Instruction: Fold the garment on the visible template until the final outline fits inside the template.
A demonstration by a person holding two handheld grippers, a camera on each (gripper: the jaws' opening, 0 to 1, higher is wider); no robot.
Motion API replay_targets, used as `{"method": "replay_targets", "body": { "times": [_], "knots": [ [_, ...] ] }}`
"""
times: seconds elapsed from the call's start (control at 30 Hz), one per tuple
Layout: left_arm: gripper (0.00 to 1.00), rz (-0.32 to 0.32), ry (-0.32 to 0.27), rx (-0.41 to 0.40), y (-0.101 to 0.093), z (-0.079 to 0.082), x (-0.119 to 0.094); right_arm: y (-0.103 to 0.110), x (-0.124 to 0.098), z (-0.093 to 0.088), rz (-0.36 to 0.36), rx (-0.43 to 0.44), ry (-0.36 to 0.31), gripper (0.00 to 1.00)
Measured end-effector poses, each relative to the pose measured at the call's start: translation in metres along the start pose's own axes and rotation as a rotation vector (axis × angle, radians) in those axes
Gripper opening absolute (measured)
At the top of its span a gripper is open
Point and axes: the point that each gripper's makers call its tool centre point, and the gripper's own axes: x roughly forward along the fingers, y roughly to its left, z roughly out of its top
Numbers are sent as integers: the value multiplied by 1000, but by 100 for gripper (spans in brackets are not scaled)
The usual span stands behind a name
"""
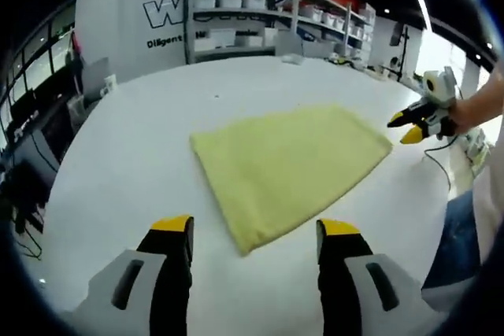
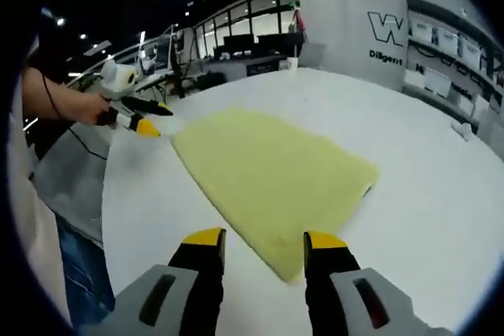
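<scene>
Folded yellow garment (image 1: pixel 290 171) flat on the white table (image 1: pixel 134 155), lying as a rough four-sided shape, broad at one end and tapering to a blunt corner at the other. In the left gripper view, long axis running on a diagonal, from the narrow corner just ahead of the jaws and between them up toward the wide end on the far right; surface smooth, edges straight. Left gripper (image 1: pixel 252 230) low at the bottom of that view, yellow-tipped jaws well apart, holding nothing, clear of the cloth. Right gripper (image 1: pixel 413 125) seen there at the far right edge, held in a hand (image 1: pixel 465 112), tips just beside the garment's wide end, slightly parted. In the right gripper view, same garment (image 2: pixel 272 182) with a corner pointing toward the camera, its tip close to the right jaw, long axis slanting away to the upper left. Right gripper (image 2: pixel 264 240) jaws apart and empty. Left gripper (image 2: pixel 150 119) at the upper left there, in a hand (image 2: pixel 83 106), tips just beside the garment's far corner. Shelves with bins (image 1: pixel 268 13) against the back wall.
</scene>
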Motion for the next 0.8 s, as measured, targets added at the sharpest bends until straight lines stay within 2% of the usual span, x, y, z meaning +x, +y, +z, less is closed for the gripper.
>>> {"method": "replay_targets", "body": {
  "times": [0.1, 0.13, 0.23, 0.33, 0.43, 0.53, 0.67, 0.8],
  "knots": [
    [77, 8, -10, -10, -4, -1, -7, 8, -8, -1, -29, 26, -15, 52],
    [78, 10, -15, -15, -6, 0, -10, 13, -11, -3, -32, 64, -23, 56],
    [82, 14, -35, -27, -11, 1, -17, 25, -15, -9, -32, 73, -3, 69],
    [87, 15, -34, -47, -19, -3, -25, 35, -22, -15, -44, 66, -7, 73],
    [94, 21, -24, -55, -22, -10, -30, 44, -28, -22, -55, 105, 8, 81],
    [98, 31, -14, -77, -24, -19, -36, 50, -35, -22, -74, 135, -3, 88],
    [99, 29, 0, -88, -30, -26, -42, 61, -39, -19, -90, 163, -27, 93],
    [99, 35, -11, -111, -31, -26, -48, 70, -40, -20, -100, 180, -33, 99]
  ]
}}
